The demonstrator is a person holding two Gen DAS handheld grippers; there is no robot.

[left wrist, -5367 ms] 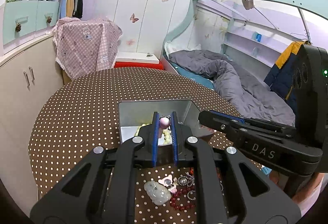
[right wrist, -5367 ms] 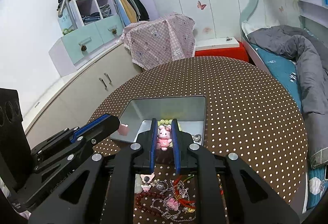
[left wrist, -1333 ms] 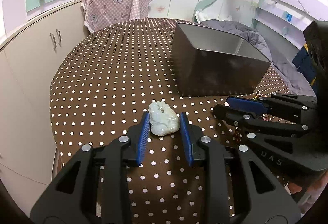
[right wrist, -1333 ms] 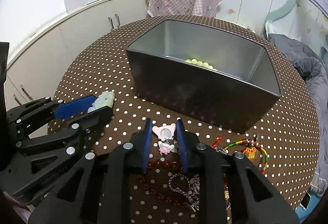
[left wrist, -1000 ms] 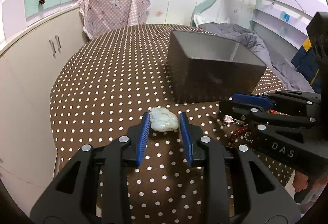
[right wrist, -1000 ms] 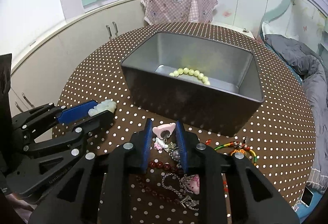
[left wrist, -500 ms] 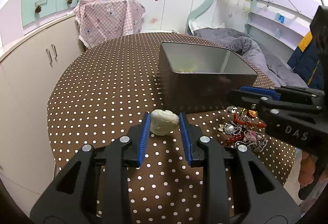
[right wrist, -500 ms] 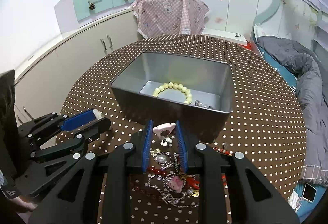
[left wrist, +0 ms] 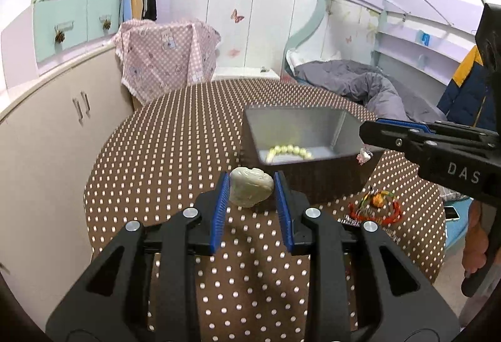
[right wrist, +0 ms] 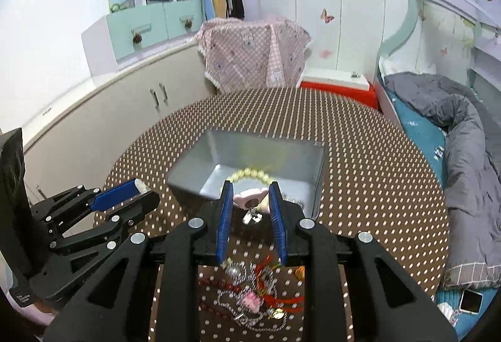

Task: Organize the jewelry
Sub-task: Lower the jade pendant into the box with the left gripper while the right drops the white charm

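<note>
The left gripper (left wrist: pixel 252 190) is clamped on a pale green stone charm (left wrist: pixel 250 187), its blue pads pressed on both sides so the charm cannot drop. The right gripper (right wrist: pixel 250 201) is clamped on a pink charm (right wrist: pixel 252 195) with a little silver piece hanging under it. Both charms hang in the air above the round dotted table (left wrist: pixel 162 141), on the near side of the grey metal box (right wrist: pixel 300 154). The box sits near the middle of the table and already has a yellow bead bracelet (left wrist: pixel 289 151) inside. More jewelry lies in a tangled pile (right wrist: pixel 253 298) by the table's near edge. The charms probably go into the box next.
</note>
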